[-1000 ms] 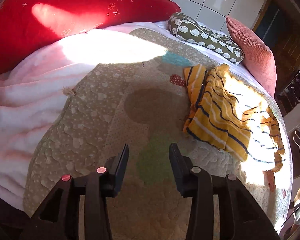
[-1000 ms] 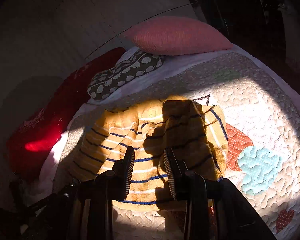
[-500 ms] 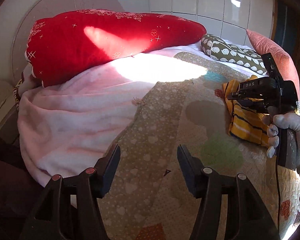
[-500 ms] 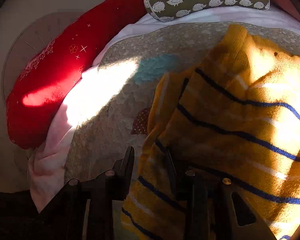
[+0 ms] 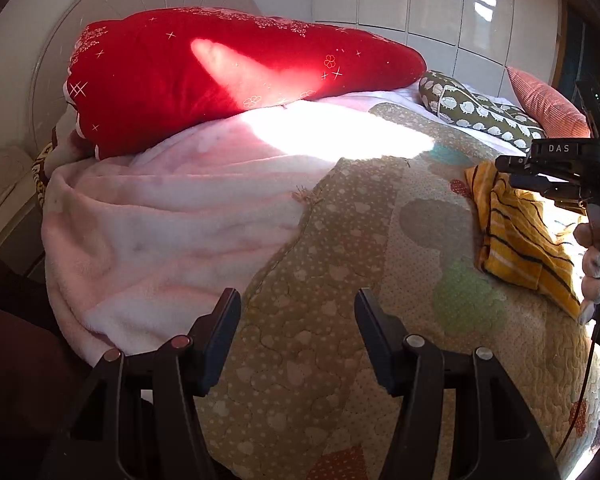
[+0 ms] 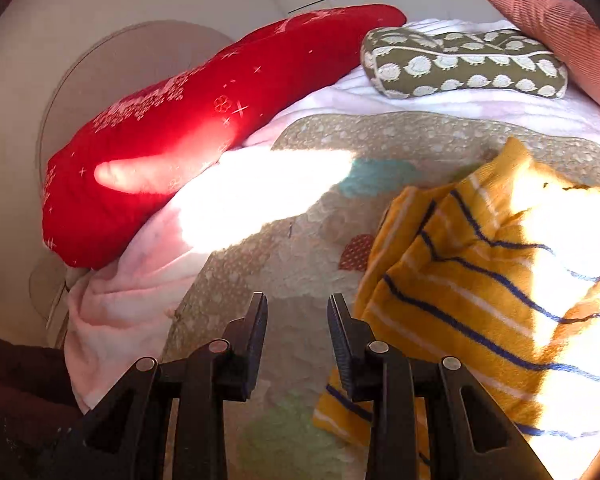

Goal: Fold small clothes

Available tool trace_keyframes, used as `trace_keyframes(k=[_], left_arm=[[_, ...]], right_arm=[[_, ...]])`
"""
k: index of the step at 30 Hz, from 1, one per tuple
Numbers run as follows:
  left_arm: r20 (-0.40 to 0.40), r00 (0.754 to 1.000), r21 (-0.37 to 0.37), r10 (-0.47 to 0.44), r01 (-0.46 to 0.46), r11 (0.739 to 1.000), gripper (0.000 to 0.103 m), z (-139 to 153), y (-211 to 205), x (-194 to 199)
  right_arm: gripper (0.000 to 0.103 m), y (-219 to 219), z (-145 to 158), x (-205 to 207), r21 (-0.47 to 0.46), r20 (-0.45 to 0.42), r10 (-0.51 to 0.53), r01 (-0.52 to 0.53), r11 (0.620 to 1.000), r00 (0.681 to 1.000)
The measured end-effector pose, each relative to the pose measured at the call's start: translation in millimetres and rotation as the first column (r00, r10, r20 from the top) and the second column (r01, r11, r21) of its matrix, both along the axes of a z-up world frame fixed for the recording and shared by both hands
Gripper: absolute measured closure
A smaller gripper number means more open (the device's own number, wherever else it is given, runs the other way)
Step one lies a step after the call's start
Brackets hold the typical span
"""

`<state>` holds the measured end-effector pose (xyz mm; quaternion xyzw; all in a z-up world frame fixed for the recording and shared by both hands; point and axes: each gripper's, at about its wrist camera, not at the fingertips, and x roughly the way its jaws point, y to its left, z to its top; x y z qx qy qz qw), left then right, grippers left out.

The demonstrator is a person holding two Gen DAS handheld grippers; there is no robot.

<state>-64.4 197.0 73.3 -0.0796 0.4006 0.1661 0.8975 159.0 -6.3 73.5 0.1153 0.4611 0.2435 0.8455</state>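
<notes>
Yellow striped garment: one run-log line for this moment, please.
yellow striped garment: crumpled, unfolded on quilt | right gripper: open, at its edge | left gripper: open, empty

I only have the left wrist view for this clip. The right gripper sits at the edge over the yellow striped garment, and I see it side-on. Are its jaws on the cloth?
Observer: No. In the right wrist view the right gripper is open, nothing between its pads; the yellow striped garment lies just to its right.
Operator: What is under the gap, then?
Observer: Bare patterned quilt.
Operator: Is the garment laid flat?
Observer: No, it lies rumpled, its left edge doubled into thick folds beside a red patch on the quilt.
</notes>
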Motion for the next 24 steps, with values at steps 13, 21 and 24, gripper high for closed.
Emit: trace_keyframes(k=[13, 21, 24], left_arm=[[0.0, 1.0, -0.007, -0.027, 0.027, 1.0, 0.043, 5.2, -11.2, -2.6], [-0.003, 0.998, -0.038, -0.07, 0.07, 0.997, 0.041, 10.4, -32.4, -6.1], [-0.012, 0.997, -0.033, -0.078, 0.077, 0.996, 0.04, 10.7, -40.7, -5.1]], right_arm=[[0.058, -30.7, -19.8, -26.9, -0.036, -0.051, 0.127, -0.129, 0.991, 0.991], [0.066, -210.5, -44.7, -49.7, -0.094, -0.086, -0.202, 0.194, 0.977, 0.976], [0.07, -286.1, -40.7, -68.8, -0.093, -0.076, -0.345, 0.338, 0.937, 0.935]])
